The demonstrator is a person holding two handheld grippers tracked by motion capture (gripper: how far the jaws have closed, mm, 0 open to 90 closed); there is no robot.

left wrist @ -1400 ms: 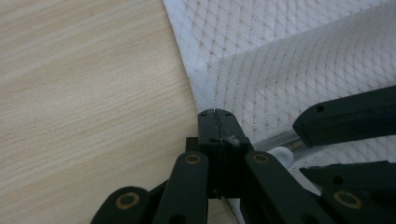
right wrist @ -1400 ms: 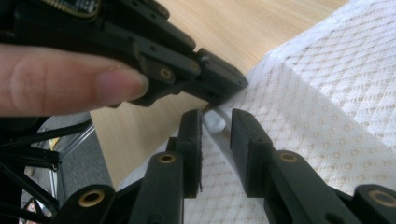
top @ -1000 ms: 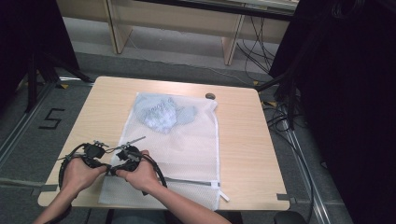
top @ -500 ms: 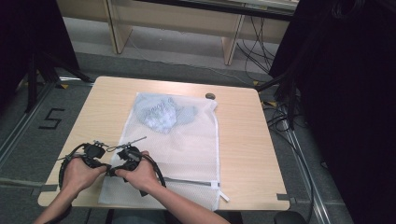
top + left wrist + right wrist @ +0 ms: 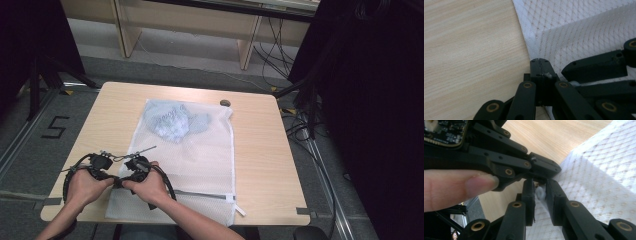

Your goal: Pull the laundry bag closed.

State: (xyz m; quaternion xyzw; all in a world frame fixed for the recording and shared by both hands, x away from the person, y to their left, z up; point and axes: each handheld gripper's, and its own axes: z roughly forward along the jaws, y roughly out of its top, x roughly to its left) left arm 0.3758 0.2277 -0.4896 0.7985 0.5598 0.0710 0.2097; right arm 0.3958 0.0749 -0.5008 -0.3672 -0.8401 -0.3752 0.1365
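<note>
Nothing has shifted on the table except the right gripper (image 5: 540,192), whose jaws have just been opening around a white zipper pull, while the left gripper (image 5: 540,60), touching beside it, stays clamped on the mesh bag's (image 5: 200,150) near-left edge, bag stretching away from both.

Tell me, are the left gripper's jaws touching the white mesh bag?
Touching. In the left gripper view, the left gripper has its jaws shut on the edge of the mesh bag at the table.
</note>
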